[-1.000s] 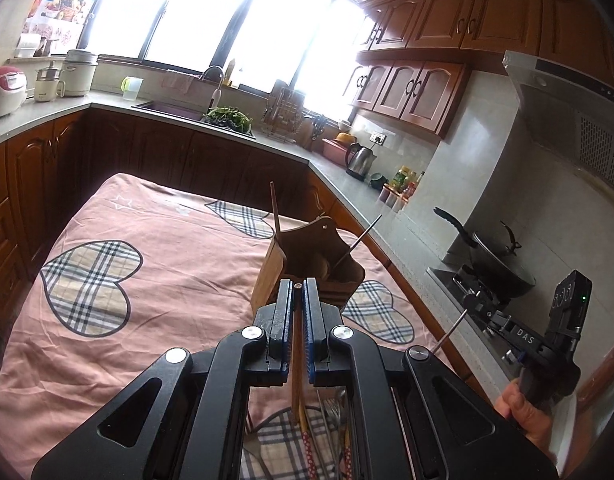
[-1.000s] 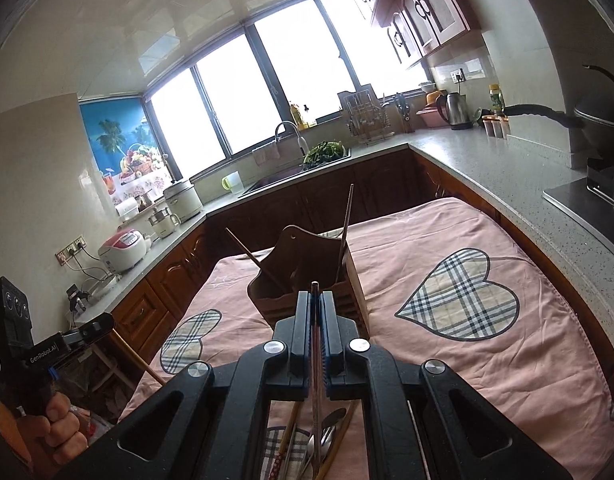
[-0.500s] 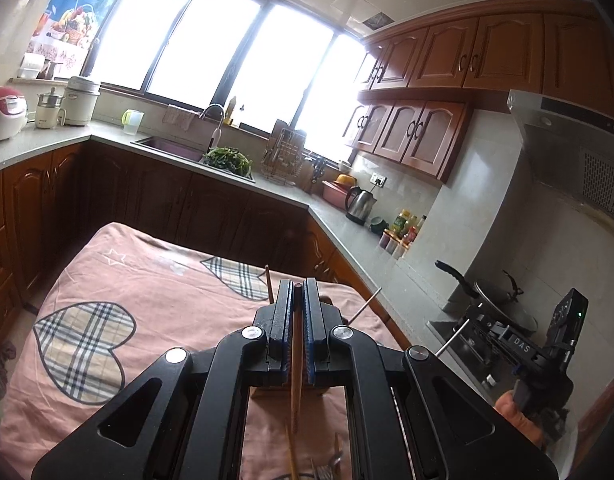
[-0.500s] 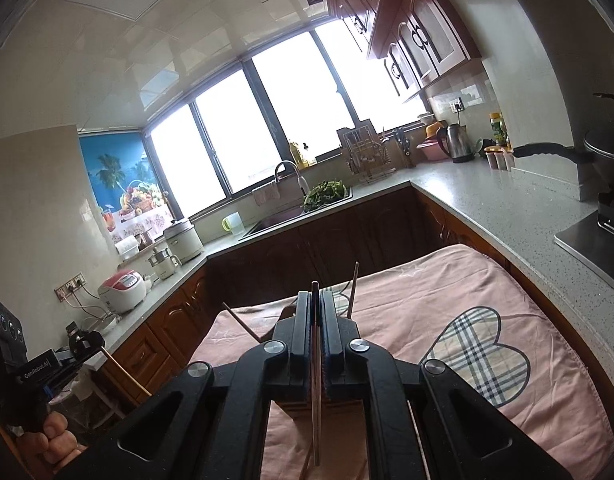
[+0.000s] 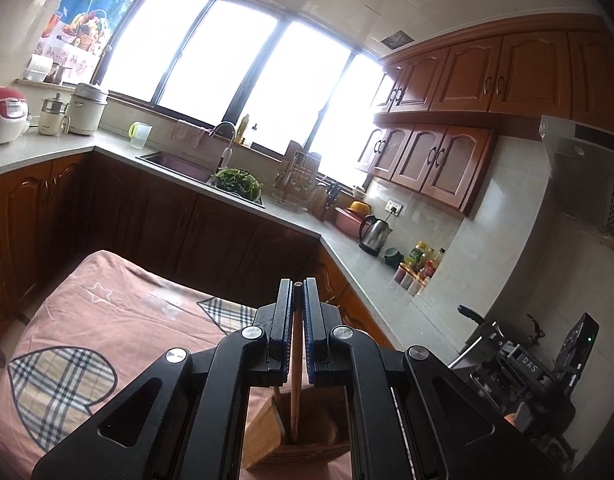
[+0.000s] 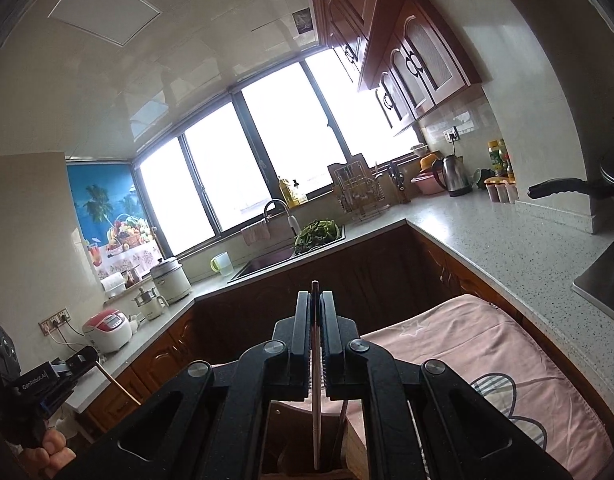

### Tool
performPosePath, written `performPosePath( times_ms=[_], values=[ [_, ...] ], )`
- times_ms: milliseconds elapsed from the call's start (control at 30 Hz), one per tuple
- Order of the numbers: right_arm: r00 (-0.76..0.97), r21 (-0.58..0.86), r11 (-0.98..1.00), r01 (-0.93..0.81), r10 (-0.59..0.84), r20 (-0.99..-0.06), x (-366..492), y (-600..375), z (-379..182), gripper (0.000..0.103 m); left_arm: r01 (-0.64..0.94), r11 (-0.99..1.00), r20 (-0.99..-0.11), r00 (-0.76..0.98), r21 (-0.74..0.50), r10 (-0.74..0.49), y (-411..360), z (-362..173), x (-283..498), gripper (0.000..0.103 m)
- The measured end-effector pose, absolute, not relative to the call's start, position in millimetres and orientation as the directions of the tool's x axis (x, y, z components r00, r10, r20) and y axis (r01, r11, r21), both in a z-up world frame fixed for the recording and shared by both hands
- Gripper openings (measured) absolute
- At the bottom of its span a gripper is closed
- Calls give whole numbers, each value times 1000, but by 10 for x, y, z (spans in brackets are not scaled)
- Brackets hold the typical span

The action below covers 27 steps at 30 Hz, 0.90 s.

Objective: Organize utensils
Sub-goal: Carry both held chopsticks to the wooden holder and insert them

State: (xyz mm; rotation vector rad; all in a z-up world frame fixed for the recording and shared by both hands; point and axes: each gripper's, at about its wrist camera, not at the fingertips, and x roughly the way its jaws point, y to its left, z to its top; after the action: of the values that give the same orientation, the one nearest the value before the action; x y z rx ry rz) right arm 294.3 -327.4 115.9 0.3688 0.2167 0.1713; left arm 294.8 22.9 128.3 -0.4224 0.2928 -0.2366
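Observation:
My left gripper [image 5: 297, 286] is shut on a brown wooden chopstick [image 5: 294, 396] that hangs straight down into the wooden utensil holder [image 5: 303, 438] below it. My right gripper [image 6: 315, 296] is shut on a dark reddish chopstick [image 6: 315, 412] that also points down into the holder [image 6: 357, 446], next to another stick standing there. Each gripper shows in the other's view: the right one [image 5: 535, 372] at lower right, the left one [image 6: 47, 380] at lower left with its chopstick. The holder stands on the pink table cloth [image 5: 107, 320].
The table with pink cloth and plaid hearts [image 6: 487, 360] sits in a kitchen. Brown cabinets and a grey counter [image 6: 507, 248] run behind and to the right. A sink with greens [image 5: 237, 180], a kettle [image 5: 373, 234] and a stove with a wok [image 6: 607, 188] line the counter.
Both grippers have risen and tilted up with their chopsticks. The holder has dropped to the bottom of both views and now lies directly under the chopstick tips.

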Motion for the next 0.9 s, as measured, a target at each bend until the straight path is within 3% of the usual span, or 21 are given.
performPosePath(
  times_ms=[500,900],
  values=[
    [925,418,905,-76,221,-309,3449,-3236,279,5,86,861,-351,889,-501,-293,27,411,3521,5],
    [899,340,934,-107,237,-368,3529,-3006,307,5,113,904,-419,857,-413,-299,-254,339,3620,5]
  ],
)
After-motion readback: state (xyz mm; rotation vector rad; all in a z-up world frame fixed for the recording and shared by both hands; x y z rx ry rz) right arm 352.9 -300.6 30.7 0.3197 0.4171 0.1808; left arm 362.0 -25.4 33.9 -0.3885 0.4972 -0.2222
